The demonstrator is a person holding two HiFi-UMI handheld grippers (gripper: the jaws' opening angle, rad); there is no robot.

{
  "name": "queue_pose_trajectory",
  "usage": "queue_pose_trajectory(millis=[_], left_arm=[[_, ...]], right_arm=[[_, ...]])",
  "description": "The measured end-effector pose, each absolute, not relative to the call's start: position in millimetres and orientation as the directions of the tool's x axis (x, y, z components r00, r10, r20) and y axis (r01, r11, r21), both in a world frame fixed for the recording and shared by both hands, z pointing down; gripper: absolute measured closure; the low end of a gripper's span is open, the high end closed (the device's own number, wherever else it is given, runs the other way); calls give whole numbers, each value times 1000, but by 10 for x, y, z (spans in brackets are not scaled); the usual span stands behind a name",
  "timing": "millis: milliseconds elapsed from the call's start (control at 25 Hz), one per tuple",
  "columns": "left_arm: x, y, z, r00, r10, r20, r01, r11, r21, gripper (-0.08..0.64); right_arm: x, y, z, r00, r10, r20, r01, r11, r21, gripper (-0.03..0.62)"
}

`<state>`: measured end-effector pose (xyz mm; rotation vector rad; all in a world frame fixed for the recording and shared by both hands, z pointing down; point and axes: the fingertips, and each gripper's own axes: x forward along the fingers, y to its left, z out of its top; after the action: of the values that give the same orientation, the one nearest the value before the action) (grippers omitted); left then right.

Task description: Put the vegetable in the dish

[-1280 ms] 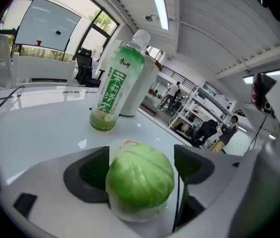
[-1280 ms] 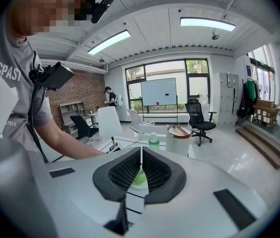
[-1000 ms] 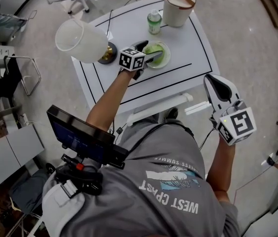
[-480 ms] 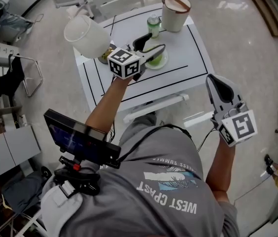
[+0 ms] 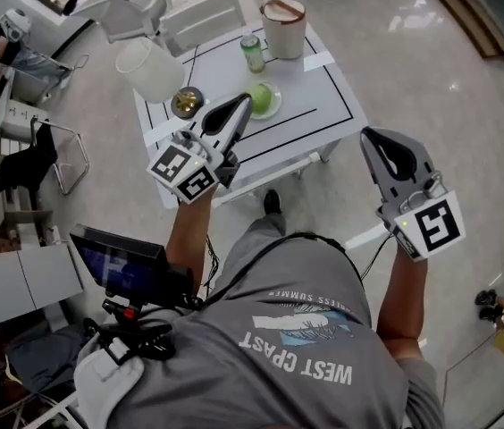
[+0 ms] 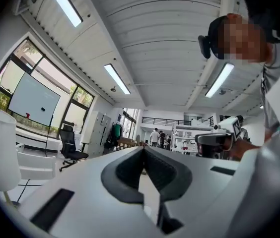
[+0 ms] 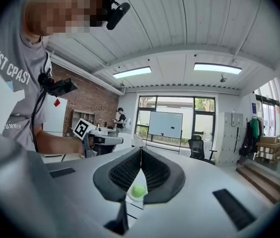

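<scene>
The vegetable (image 5: 259, 95) lies in the dish (image 5: 274, 106), below and just beyond the left gripper (image 5: 244, 102), whose jaws have just closed on nothing; the right gripper (image 5: 375, 138), likewise pinched together empty, hangs well apart; placing looks finished; next, only withdrawal.

The grey T-shirt (image 5: 234, 293) carries the only words that can be read. In the head view, large white capitals across it, upside down to the camera, spell WEST CPAST; a smaller line of print beyond them is too fine to make out. The right gripper view shows the same WEST CPAST at the left edge, with the fragment SUMME lower on the shirt. The cubes on the left gripper (image 5: 244, 103) and the right gripper (image 5: 375, 135) bear black-and-white square code markers, with no letters or numbers. The label on the green bottle (image 5: 252, 54) is too small to read.
</scene>
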<state>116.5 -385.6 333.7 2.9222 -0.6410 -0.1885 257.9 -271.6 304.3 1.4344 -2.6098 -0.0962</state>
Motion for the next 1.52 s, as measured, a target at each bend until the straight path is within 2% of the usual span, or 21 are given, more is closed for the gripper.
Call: queue_pose_trajectory(millis=[240, 400, 680, 1240, 1520], left_arm=[[934, -2992, 2927, 894, -436, -98, -434, -900, 48, 552], [609, -2496, 2710, 856, -507, -97, -512, -859, -29, 552], [161, -2051, 2540, 835, -542, -96, -549, -834, -63, 552], [-979, -1663, 2421, 898, -405, -171, -423, -902, -83, 552], [-1086, -1473, 2584, 933, -312, -178, -331, -939, -89, 552]], right_arm=[[2461, -2240, 2865, -578, -816, 23, -808, 575, 128, 584], [2311, -1955, 2665, -622, -782, -35, -778, 612, 144, 584], [1945, -1652, 2482, -655, -752, -72, -753, 643, 138, 584], [718, -1038, 2338, -554, -831, -55, -822, 536, 190, 584], [470, -656, 2568, -496, -868, 4, -848, 485, 215, 584]])
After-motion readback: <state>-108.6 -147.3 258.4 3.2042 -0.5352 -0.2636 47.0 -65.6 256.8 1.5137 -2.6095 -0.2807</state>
